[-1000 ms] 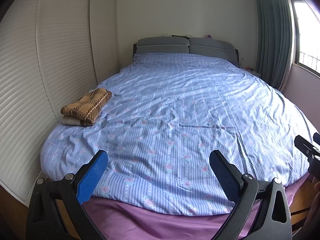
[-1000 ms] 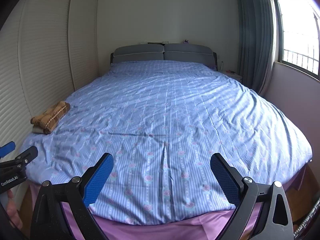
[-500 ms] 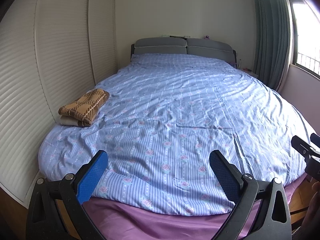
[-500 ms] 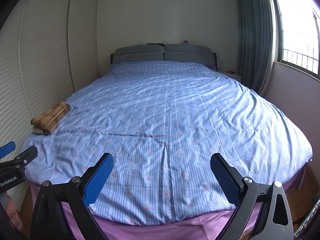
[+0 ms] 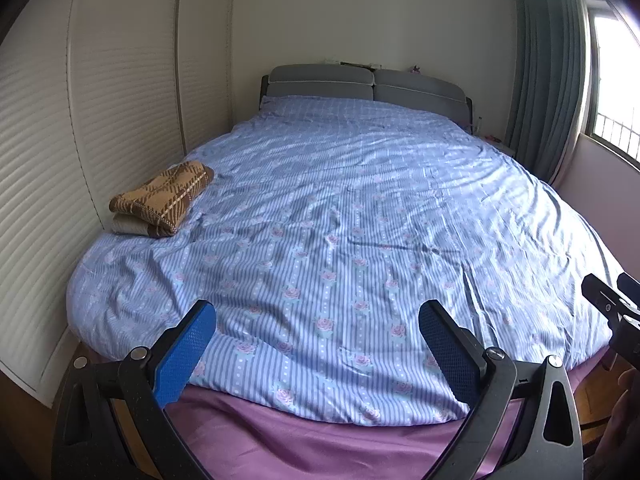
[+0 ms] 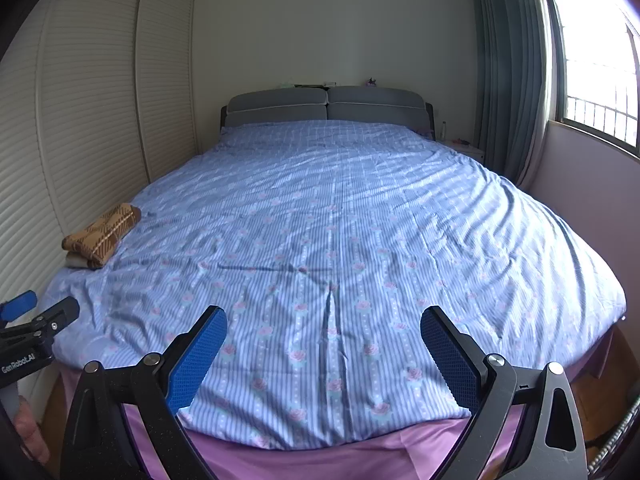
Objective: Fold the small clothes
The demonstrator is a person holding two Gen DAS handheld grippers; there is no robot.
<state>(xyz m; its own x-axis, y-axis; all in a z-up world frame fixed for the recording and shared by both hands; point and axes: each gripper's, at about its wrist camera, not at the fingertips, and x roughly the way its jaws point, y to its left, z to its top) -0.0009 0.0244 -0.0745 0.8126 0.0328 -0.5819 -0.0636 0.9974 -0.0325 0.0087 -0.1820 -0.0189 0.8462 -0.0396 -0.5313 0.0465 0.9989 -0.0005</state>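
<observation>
A folded brown plaid garment (image 5: 162, 199) lies on a folded beige one at the left edge of the bed, far from both grippers; it also shows in the right wrist view (image 6: 102, 235). My left gripper (image 5: 318, 312) is open and empty, held over the foot of the bed. My right gripper (image 6: 324, 318) is open and empty, also over the foot of the bed. Each gripper shows at the edge of the other's view: the right one (image 5: 612, 306) and the left one (image 6: 36, 320).
The bed carries a blue striped floral duvet (image 5: 360, 220) over a purple sheet (image 5: 320, 440). White slatted wardrobe doors (image 5: 48, 140) stand close on the left. A grey headboard (image 6: 326, 110), curtain (image 6: 508, 80) and window (image 6: 596, 72) lie beyond.
The left gripper has drawn back and tilted slightly, so the bed sits a little farther away and the wall shows more. The right gripper has hardly moved. Both stay open.
</observation>
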